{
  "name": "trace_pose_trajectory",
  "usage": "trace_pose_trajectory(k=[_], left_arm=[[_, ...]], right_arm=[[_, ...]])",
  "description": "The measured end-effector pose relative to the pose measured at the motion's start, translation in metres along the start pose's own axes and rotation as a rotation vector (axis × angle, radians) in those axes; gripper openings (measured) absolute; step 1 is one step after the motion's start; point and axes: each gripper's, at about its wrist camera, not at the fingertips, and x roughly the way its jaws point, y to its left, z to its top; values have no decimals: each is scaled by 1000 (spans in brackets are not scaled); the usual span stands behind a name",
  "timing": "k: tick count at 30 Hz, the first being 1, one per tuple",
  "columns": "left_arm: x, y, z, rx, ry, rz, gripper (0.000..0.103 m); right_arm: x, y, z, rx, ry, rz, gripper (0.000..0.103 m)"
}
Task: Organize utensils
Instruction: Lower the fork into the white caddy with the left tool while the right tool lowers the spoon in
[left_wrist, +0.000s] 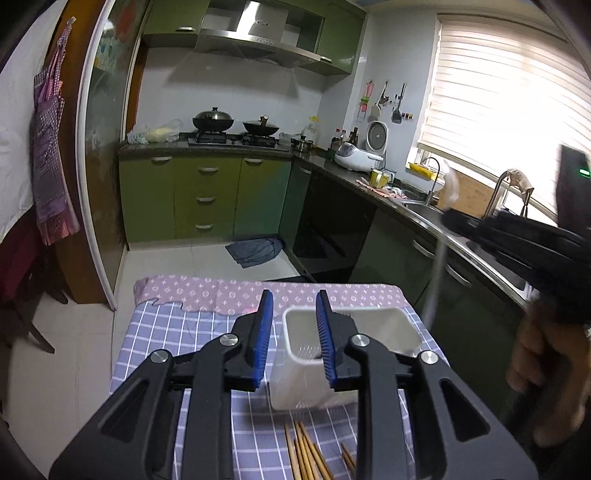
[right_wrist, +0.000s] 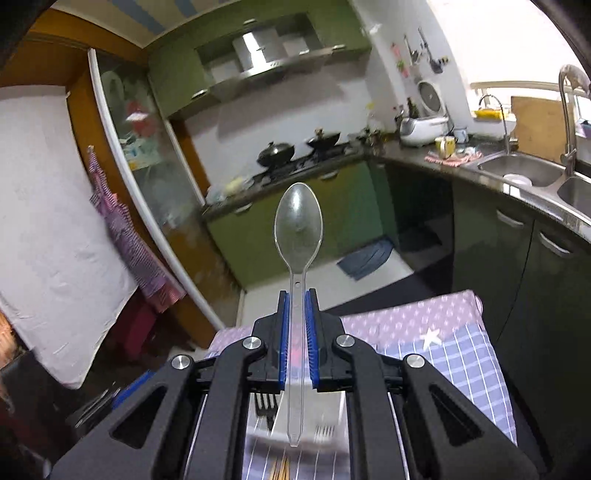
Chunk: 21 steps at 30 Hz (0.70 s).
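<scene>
1. A clear plastic spoon (right_wrist: 298, 236) is being pinched by its thin flat handle between the blue ribbed pads of the right gripper (right_wrist: 297, 306), the smooth oval bowl being held upward and the handle end hanging below the pads.
2. The left gripper (left_wrist: 294, 306) is being held spread, with nothing between its blue pads (left_wrist: 263, 332).
3. A white plastic holder (left_wrist: 343, 354), box-shaped with rounded corners and a slotted base, is being shown standing on the worktop (left_wrist: 166, 332) just beyond the left gripper; its near rim is partly being hidden by the right pad of that gripper.
4. The worktop is being covered by a blue checked cloth, with a lilac patterned cloth (left_wrist: 221, 291) lying at its far edge.
5. Slim wooden chopsticks (left_wrist: 306, 454) are being shown lying loose on the checked cloth in front of the holder.
6. Beyond, green cabinets, two dark woks (left_wrist: 236, 123) on a stove and a steel sink (right_wrist: 524, 171) are being shown.
</scene>
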Motion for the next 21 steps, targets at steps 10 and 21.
trace_pose_trajectory(k=[10,21], left_arm=[[-23,1,-28,47,86,5,31],[-21,-4,-46,94,210,55,31]], right_arm=[[33,-5,-50,-110,51,-35,10],[4,1,-92,-219,126,-54,13]])
